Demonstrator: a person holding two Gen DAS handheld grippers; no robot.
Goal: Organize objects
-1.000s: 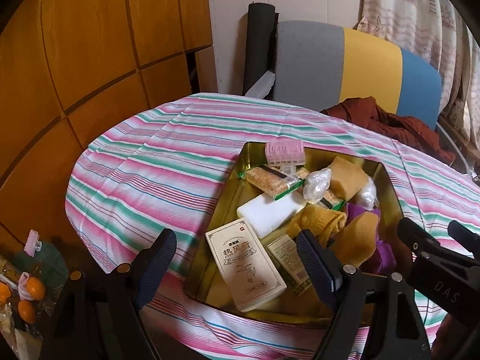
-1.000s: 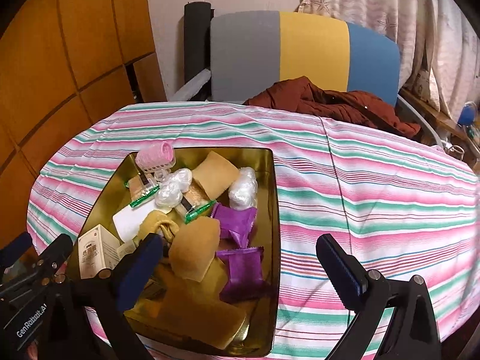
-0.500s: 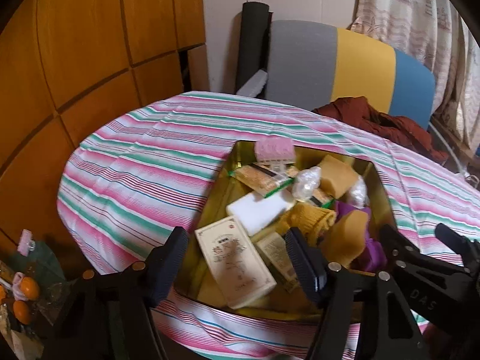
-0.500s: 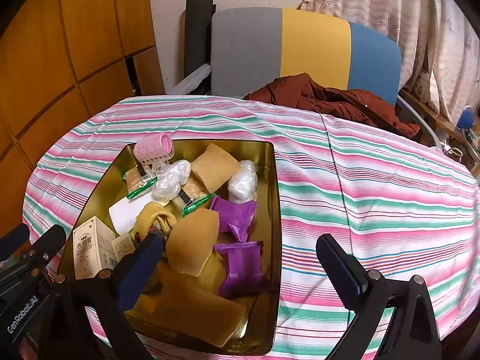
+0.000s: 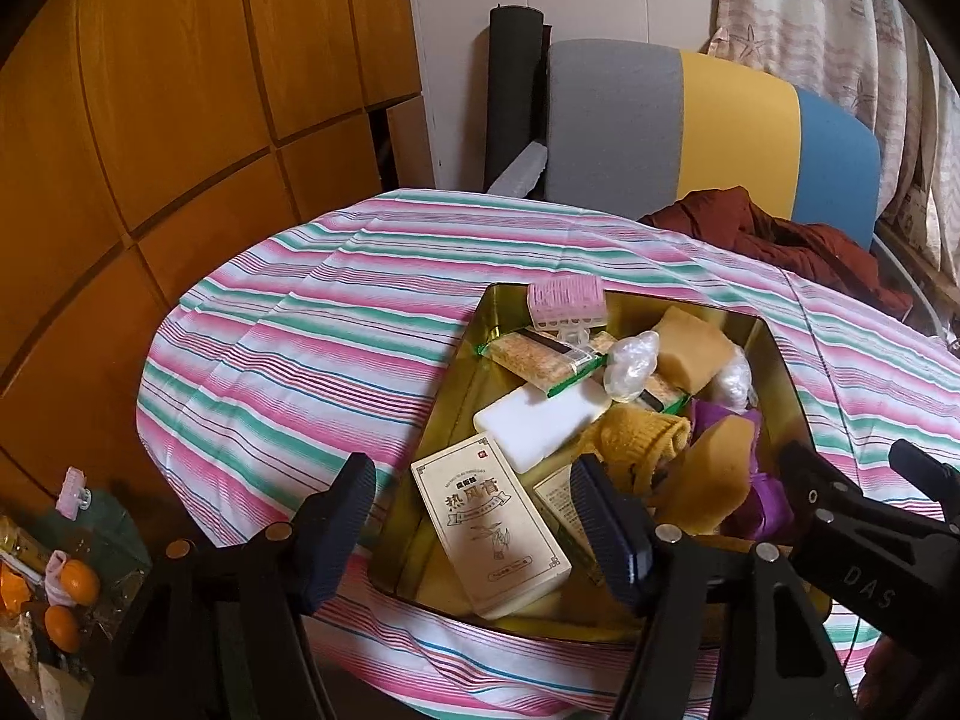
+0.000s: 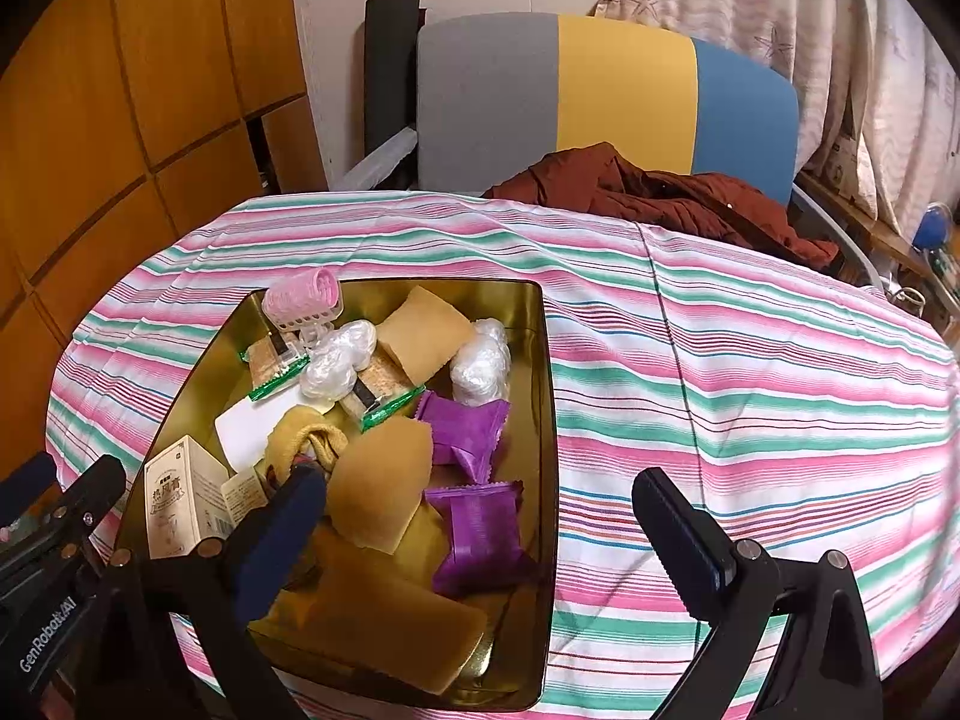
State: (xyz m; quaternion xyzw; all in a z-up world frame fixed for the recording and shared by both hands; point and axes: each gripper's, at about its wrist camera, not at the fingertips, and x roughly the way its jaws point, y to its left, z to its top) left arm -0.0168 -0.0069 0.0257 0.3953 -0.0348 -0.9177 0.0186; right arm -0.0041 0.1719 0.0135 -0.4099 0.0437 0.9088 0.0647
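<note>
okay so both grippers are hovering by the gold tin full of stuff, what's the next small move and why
Probably ease the left gripper down onto the cream box with red lettering. Its jaws have just been closing but remain open and empty, and the box lies on top at the near corner of the gold tin, already framed between the fingers. The right gripper also hangs open.

A home (lived-in): striped tablecloth [image 6: 750, 372], curtains [image 6: 780, 12], wooden cabinets [image 5: 150, 90].
</note>
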